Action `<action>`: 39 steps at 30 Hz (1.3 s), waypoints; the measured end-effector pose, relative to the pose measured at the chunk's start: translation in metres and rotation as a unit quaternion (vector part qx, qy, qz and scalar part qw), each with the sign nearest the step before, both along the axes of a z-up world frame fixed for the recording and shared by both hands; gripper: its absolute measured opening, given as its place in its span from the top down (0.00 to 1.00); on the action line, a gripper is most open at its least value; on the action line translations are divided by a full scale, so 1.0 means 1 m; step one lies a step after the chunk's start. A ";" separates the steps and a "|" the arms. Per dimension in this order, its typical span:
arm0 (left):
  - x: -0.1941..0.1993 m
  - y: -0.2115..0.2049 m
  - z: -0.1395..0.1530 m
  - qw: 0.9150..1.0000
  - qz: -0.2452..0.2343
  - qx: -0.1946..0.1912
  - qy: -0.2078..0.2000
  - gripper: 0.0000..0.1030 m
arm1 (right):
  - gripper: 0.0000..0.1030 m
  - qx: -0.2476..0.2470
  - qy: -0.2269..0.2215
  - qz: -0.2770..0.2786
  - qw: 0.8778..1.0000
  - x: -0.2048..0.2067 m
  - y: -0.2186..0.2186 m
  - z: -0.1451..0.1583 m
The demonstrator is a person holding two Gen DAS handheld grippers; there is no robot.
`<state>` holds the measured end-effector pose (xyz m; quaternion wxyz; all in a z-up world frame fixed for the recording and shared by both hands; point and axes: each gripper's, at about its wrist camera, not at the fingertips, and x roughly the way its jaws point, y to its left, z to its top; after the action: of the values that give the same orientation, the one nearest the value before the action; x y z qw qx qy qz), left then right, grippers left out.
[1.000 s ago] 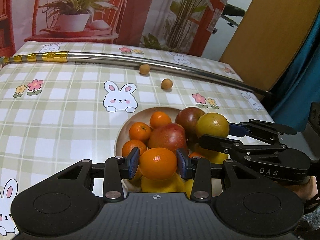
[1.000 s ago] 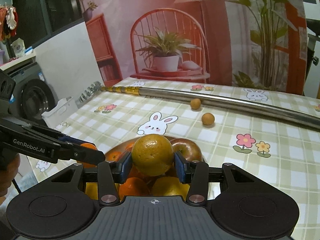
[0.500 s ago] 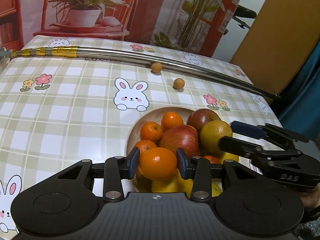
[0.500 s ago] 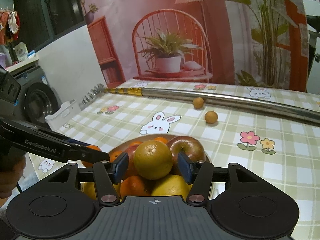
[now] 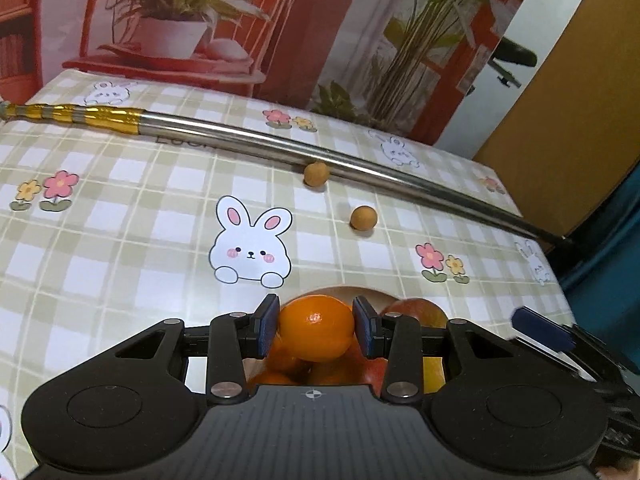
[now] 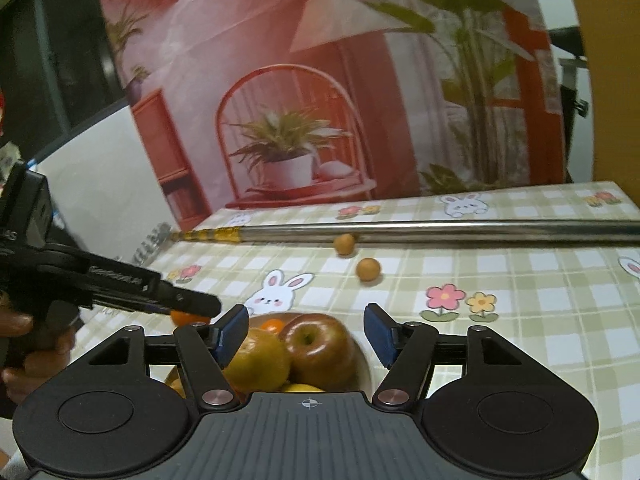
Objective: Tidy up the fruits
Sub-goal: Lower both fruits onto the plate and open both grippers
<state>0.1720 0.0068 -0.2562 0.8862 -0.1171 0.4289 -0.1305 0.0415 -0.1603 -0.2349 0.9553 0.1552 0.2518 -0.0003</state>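
Observation:
My left gripper (image 5: 315,330) is shut on an orange tangerine (image 5: 316,328), held over a wooden bowl (image 5: 340,292) piled with fruit. In the right wrist view my right gripper (image 6: 306,334) has its jaws opening, and its pads press on nothing. A yellow-green orange (image 6: 258,360) lies on the pile by the left pad, beside a red apple (image 6: 316,346). The left gripper (image 6: 188,304) reaches in from the left with its tangerine (image 6: 186,317). Two small brown fruits (image 6: 344,244) (image 6: 368,269) lie loose on the cloth beyond the bowl.
A long steel rod (image 5: 280,146) with a gold-taped end crosses the checked tablecloth (image 5: 120,220) behind the bowl. A printed backdrop with a chair and plants stands at the table's far edge. A hand (image 6: 24,344) holds the left gripper's handle.
The right gripper let go of the yellow-green orange, which now rests on the pile, and drew back. The left gripper carried its tangerine across over the bowl.

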 end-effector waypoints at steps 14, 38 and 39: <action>0.022 -0.007 -0.019 1.000 -0.006 0.003 0.018 0.59 | 0.41 0.020 0.008 -0.023 0.999 -0.003 -0.014 -0.009; -0.072 0.016 0.010 0.993 0.097 0.041 -0.051 0.41 | 0.39 0.032 0.008 -0.041 0.999 -0.011 -0.017 -0.009; -0.074 0.015 0.010 0.993 0.099 0.043 -0.052 0.41 | 0.39 0.030 0.006 -0.042 0.999 -0.013 -0.017 -0.008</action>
<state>0.0978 0.0220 -0.2460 0.9202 -0.1136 0.3735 -0.0293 0.0289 -0.1775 -0.2434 0.9477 0.1944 0.2509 -0.0336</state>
